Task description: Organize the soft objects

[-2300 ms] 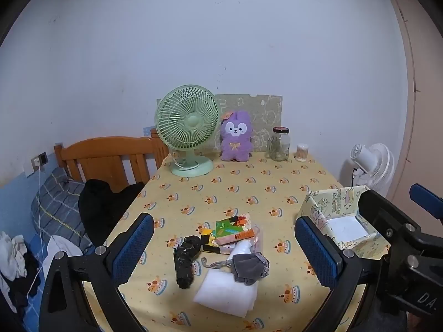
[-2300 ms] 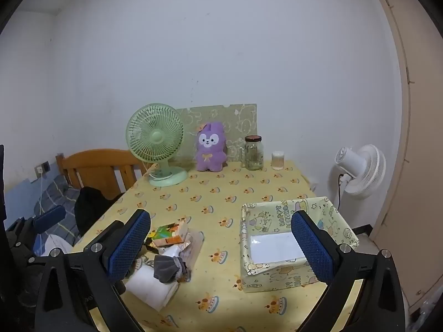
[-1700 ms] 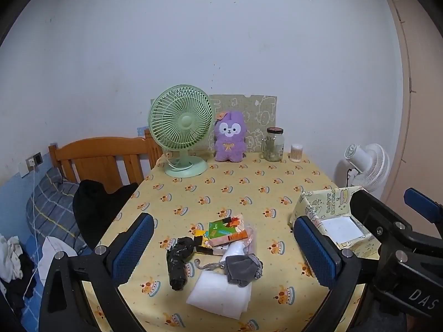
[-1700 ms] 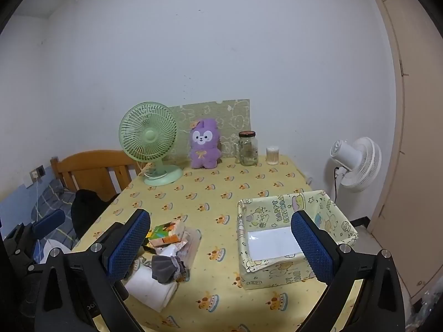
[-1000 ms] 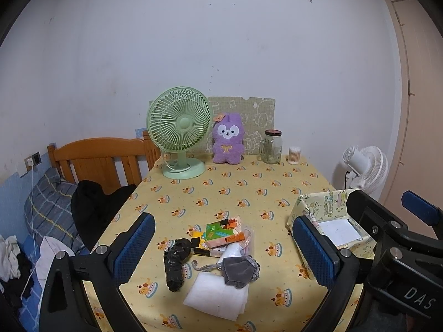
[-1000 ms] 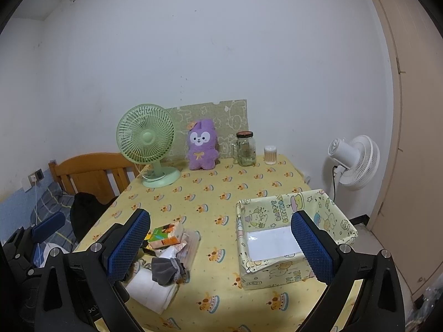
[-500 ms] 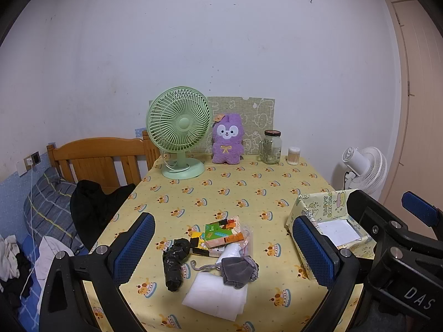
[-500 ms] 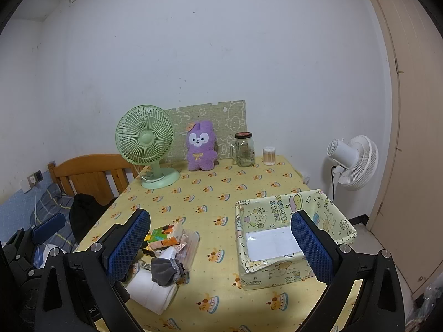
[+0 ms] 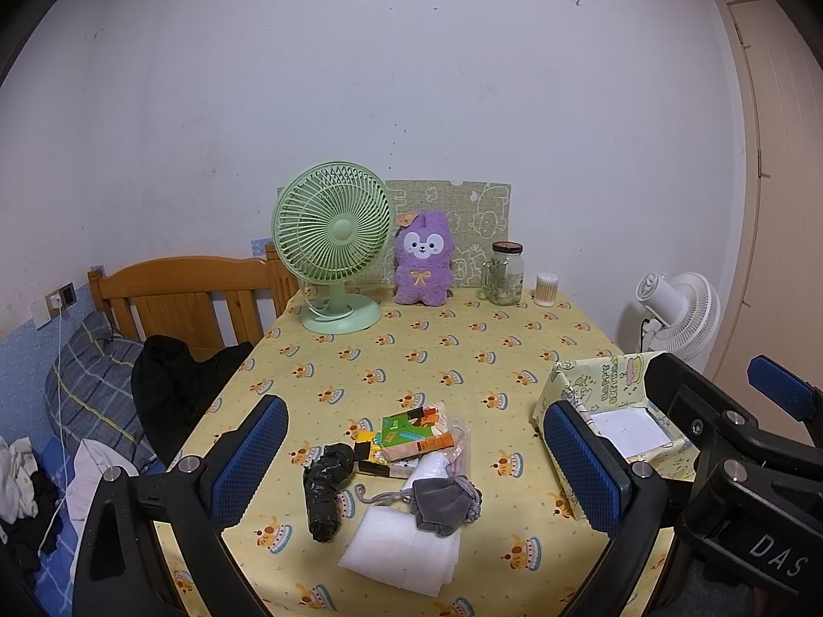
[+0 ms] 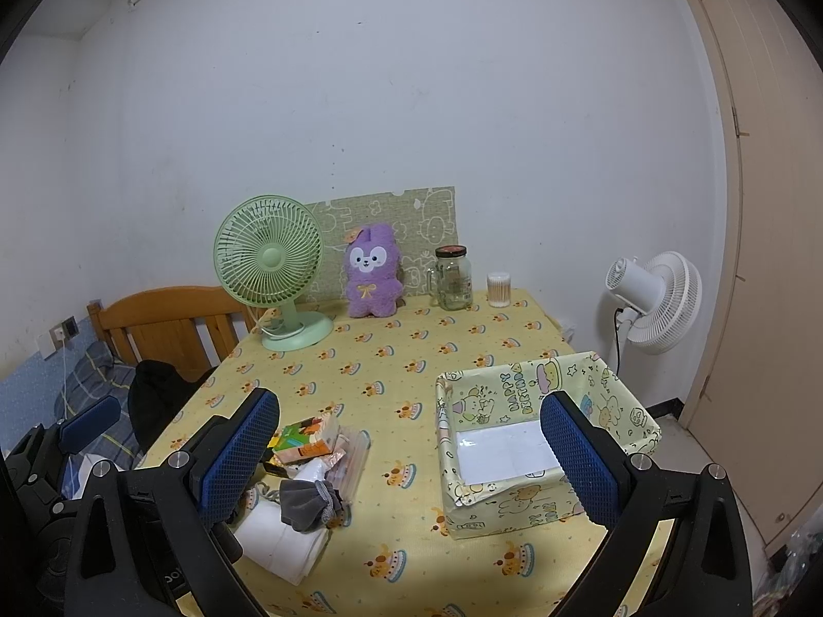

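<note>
A pile lies near the table's front: a grey drawstring pouch (image 9: 442,504) (image 10: 308,504), a folded white cloth (image 9: 404,550) (image 10: 280,540), a black rolled bundle (image 9: 326,488) and colourful packets (image 9: 411,432) (image 10: 303,439). A yellow patterned box (image 10: 540,442) (image 9: 602,391) stands open at the front right, holding only a white sheet. A purple plush (image 9: 423,265) (image 10: 371,270) sits at the back. My left gripper (image 9: 416,463) is open and empty above the pile. My right gripper (image 10: 406,463) is open and empty, between pile and box.
A green desk fan (image 9: 334,252), a glass jar (image 9: 501,272) and a small cotton-swab cup (image 9: 546,289) stand at the table's back edge. A wooden bed frame (image 9: 180,298) with dark clothes is left of the table. A white floor fan (image 10: 653,298) stands to the right.
Both grippers have drawn back and risen slightly, so the table looks a little farther away. Both stay open. Nothing on the table has moved.
</note>
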`<state>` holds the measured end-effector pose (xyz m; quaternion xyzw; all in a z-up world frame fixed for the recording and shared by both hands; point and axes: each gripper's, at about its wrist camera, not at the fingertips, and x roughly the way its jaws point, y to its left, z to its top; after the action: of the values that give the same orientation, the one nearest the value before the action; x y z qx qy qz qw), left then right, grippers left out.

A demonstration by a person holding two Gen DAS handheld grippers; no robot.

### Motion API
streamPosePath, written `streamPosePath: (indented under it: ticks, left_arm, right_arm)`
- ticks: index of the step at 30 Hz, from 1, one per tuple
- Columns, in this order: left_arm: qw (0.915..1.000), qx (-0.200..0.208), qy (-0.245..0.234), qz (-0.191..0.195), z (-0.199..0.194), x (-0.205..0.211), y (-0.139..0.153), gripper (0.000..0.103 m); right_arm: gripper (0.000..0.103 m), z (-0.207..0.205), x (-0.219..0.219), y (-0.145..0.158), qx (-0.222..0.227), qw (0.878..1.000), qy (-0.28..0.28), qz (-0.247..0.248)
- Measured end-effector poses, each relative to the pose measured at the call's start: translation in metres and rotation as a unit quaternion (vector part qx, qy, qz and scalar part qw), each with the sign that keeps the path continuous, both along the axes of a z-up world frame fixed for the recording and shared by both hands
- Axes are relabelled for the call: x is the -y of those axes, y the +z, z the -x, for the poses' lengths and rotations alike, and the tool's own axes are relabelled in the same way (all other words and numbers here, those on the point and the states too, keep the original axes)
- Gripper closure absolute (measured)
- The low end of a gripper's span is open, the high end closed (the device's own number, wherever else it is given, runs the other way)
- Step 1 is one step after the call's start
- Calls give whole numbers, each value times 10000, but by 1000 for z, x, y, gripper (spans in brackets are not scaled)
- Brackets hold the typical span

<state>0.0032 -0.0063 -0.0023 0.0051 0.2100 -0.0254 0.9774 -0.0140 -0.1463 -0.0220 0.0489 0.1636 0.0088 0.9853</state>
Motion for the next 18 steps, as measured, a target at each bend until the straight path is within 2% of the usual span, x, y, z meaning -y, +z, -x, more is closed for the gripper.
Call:
streamPosePath:
  ticks: [18]
  left_arm:
    - [10000,-6,-5,-13,-3,2,-1,5]
  right_arm:
    - [1,-3,-2,-1,-26,10000,-37,2]
